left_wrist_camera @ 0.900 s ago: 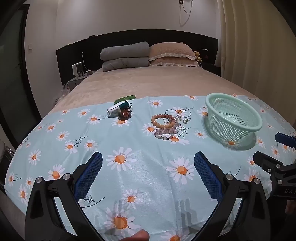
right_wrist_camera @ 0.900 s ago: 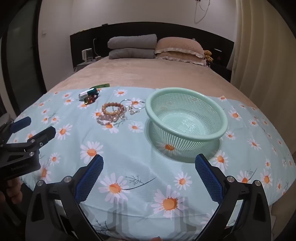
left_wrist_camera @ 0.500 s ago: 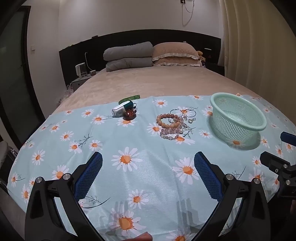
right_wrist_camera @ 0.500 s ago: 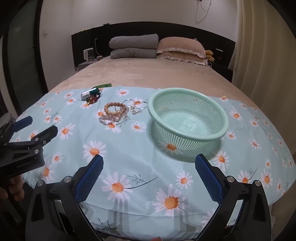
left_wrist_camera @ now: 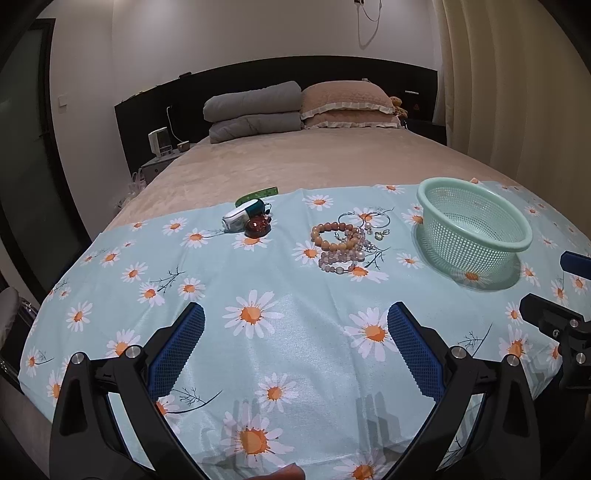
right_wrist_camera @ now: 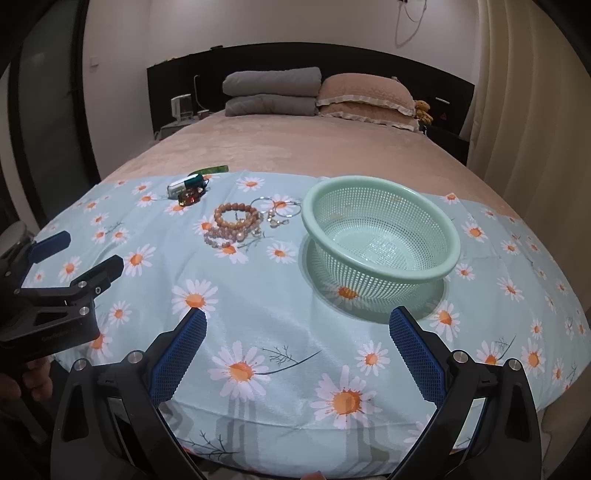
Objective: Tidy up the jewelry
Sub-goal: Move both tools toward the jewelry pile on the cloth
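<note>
Currently both claws spread, empty: bracelets point(left_wrist_camera: 338, 242) at 12 o'clock of left claw point(left_wrist_camera: 295, 349), nearer than right claw point(right_wrist_camera: 297, 356); basket point(right_wrist_camera: 380, 230) w/ right.

Small charms point(left_wrist_camera: 381, 232) by bracelets point(left_wrist_camera: 338, 240): indistinct.

A beige bed point(left_wrist_camera: 314, 166) fills the room. At its head, a black headboard point(left_wrist_camera: 258, 77) against a white wall point(left_wrist_camera: 221, 33). Cream curtains point(left_wrist_camera: 509, 92) hang right of the bed; a nightstand point(left_wrist_camera: 157, 164) sits left.
</note>
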Demonstrator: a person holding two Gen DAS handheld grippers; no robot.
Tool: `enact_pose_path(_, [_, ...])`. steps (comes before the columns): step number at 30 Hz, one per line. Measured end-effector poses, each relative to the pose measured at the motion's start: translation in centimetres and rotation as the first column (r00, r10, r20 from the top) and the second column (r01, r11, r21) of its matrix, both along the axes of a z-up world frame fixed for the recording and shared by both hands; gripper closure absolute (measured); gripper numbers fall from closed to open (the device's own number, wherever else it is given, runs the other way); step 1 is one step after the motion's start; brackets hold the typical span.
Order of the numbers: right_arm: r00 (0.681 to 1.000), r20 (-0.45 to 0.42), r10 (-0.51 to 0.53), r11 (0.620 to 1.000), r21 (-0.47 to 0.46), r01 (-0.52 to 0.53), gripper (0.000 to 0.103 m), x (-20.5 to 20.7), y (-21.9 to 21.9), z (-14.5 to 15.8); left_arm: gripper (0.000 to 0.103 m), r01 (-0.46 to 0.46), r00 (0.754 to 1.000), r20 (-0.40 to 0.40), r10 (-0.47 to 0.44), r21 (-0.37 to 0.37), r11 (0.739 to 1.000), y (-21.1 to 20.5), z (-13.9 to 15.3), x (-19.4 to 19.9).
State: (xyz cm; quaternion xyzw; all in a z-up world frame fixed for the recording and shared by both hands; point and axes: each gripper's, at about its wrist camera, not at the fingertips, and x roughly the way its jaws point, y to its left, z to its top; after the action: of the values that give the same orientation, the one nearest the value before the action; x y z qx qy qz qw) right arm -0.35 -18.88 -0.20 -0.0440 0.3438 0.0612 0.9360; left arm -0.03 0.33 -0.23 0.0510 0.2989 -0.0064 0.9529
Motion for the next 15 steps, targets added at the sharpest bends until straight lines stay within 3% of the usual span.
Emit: enact_pose_path(15, [0.999,0.009,0.037,0.999,-0.031,-0.037,0.008,-0.66,0.89,0.53,0.006,0.031,0.999,-0.011,-0.031,0.011,0.999,-0.43,-0.49,-0.11])
